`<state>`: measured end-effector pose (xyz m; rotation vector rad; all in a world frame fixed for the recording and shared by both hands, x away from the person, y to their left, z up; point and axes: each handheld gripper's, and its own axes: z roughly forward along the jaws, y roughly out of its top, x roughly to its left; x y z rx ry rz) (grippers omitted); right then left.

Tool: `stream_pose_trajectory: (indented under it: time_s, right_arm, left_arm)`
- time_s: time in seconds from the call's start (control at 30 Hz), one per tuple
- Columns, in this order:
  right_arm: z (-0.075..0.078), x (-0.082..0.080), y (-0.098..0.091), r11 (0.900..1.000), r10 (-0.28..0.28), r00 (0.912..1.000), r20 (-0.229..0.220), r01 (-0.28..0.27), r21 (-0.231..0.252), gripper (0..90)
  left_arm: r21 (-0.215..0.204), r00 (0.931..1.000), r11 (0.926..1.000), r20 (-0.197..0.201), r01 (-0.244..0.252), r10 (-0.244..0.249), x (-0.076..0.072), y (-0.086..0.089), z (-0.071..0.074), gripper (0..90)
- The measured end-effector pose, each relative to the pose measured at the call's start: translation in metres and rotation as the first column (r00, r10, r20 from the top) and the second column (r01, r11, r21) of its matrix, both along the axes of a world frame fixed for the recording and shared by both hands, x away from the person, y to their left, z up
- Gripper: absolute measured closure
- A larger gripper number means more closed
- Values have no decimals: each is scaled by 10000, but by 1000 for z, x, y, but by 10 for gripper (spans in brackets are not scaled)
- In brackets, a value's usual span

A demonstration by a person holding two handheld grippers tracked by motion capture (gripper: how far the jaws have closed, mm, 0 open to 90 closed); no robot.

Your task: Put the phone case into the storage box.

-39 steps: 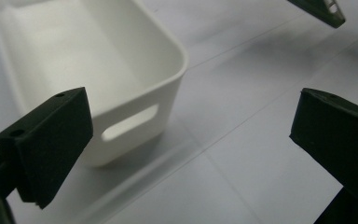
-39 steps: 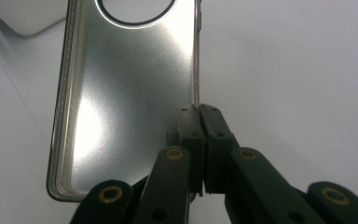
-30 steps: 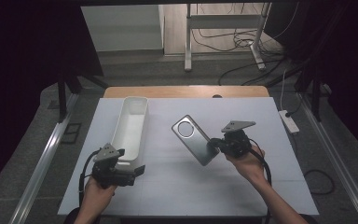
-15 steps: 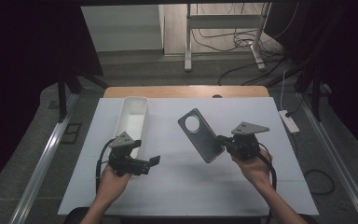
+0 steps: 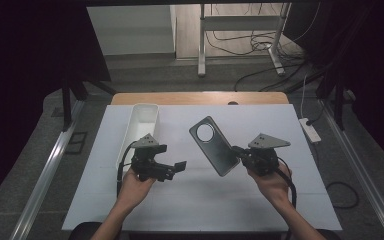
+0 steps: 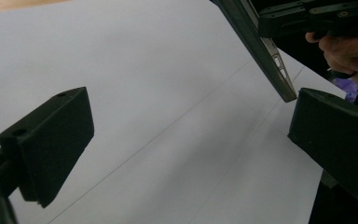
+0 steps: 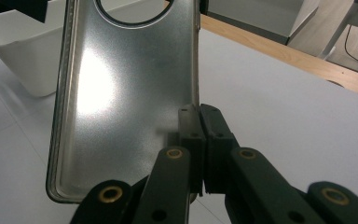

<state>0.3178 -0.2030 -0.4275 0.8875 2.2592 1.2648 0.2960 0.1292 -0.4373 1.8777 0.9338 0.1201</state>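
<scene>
A grey metallic phone case [image 5: 214,145] with a round camera hole hangs tilted above the white table [image 5: 205,200]. My right gripper [image 5: 237,151] is shut on its lower right edge. In the right gripper view the case [image 7: 121,93] stands upright with my right gripper [image 7: 199,126] clamped on its rim. To the left of the case my left gripper [image 5: 180,166] is open, its jaws pointing at the case and apart from it. In the left gripper view my left gripper [image 6: 196,140] has nothing between its wide jaws, and the case's edge [image 6: 261,46] slants above the right jaw.
A long white bin [image 5: 142,122] stands at the back left of the table, also seen as the bin [image 7: 23,51] behind the case. A wooden edge [image 5: 200,97] borders the far side. A power strip [image 5: 309,129] and cables lie on the floor.
My left gripper has moved right, from beside the bin's near end towards the case. The right gripper has shifted slightly with the case still in its grip.
</scene>
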Motion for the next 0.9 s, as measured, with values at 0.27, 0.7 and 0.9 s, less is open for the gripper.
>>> stream_pose_trajectory:
  time_s: [0.27,0.7,0.9]
  right_arm:
    - [0,-4,6,9999,96,9999,110,-97,28,884]
    - [0,-8,15,9996,280,9995,115,-280,60,884]
    - [-1,-12,21,9993,384,9992,144,-384,45,884]
  left_arm:
    - [290,9996,9992,-68,272,-270,8,-17,4,3]
    - [-295,9965,9971,-449,697,-710,19,-33,8,14]
    - [-308,9949,9966,-628,769,-787,22,-41,9,89]
